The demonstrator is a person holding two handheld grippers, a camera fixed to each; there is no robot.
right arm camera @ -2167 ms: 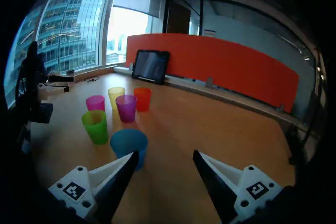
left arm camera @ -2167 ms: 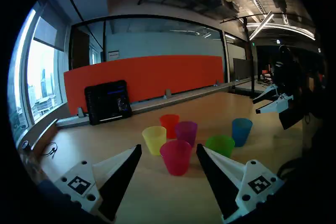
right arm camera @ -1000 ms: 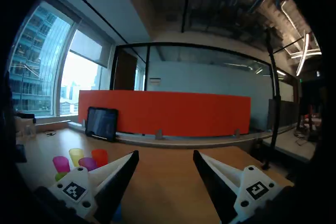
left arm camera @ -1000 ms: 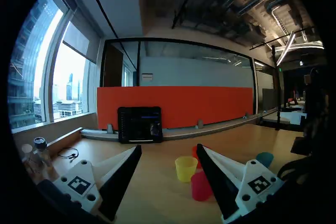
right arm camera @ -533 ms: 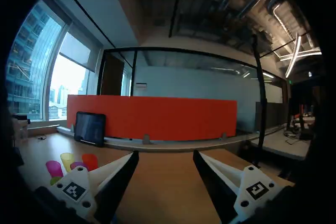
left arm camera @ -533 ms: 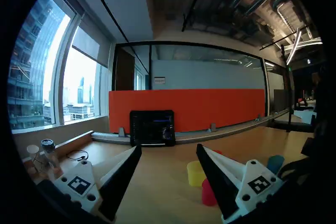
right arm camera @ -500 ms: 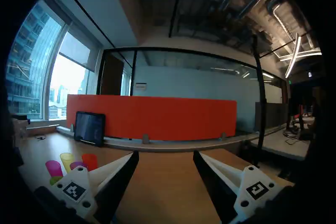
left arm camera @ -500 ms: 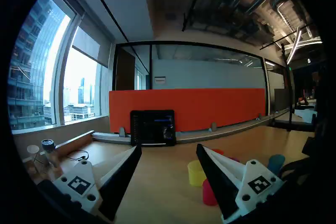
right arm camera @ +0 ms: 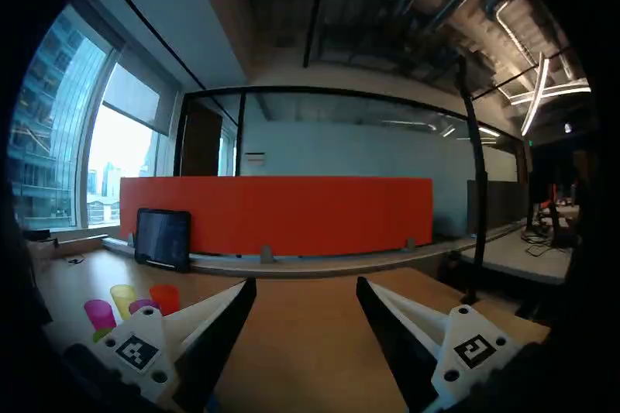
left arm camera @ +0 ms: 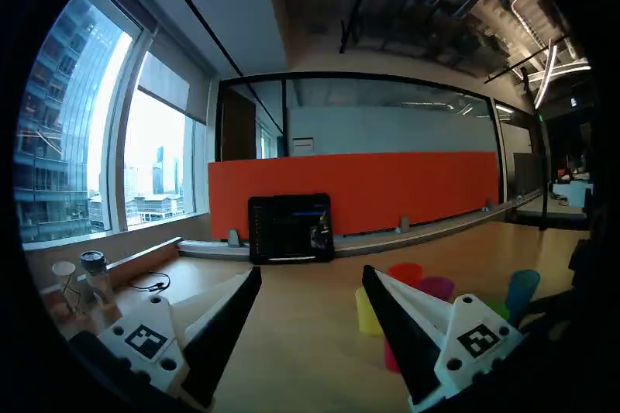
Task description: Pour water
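Several coloured plastic cups stand grouped on the wooden table (left arm camera: 310,335). In the left gripper view a yellow cup (left arm camera: 364,312), a red cup (left arm camera: 405,273), a purple cup (left arm camera: 438,287) and a blue cup (left arm camera: 521,291) peek out around the right finger. My left gripper (left arm camera: 310,289) is open, level above the table, with nothing between its fingers. In the right gripper view a pink cup (right arm camera: 99,314), a yellow cup (right arm camera: 123,298) and a red cup (right arm camera: 163,297) sit low at the left. My right gripper (right arm camera: 304,289) is open and holds nothing.
A dark tablet (left arm camera: 291,228) leans against an orange divider (left arm camera: 356,188) at the table's far edge. Small bottles (left arm camera: 97,277) and a cable (left arm camera: 151,283) lie by the window ledge at left. Another desk (right arm camera: 511,258) stands to the right.
Both grippers have risen and tilted up from looking down at the cups; the cups have slid low in both views. Over the last half second the left gripper view shifted slightly left.
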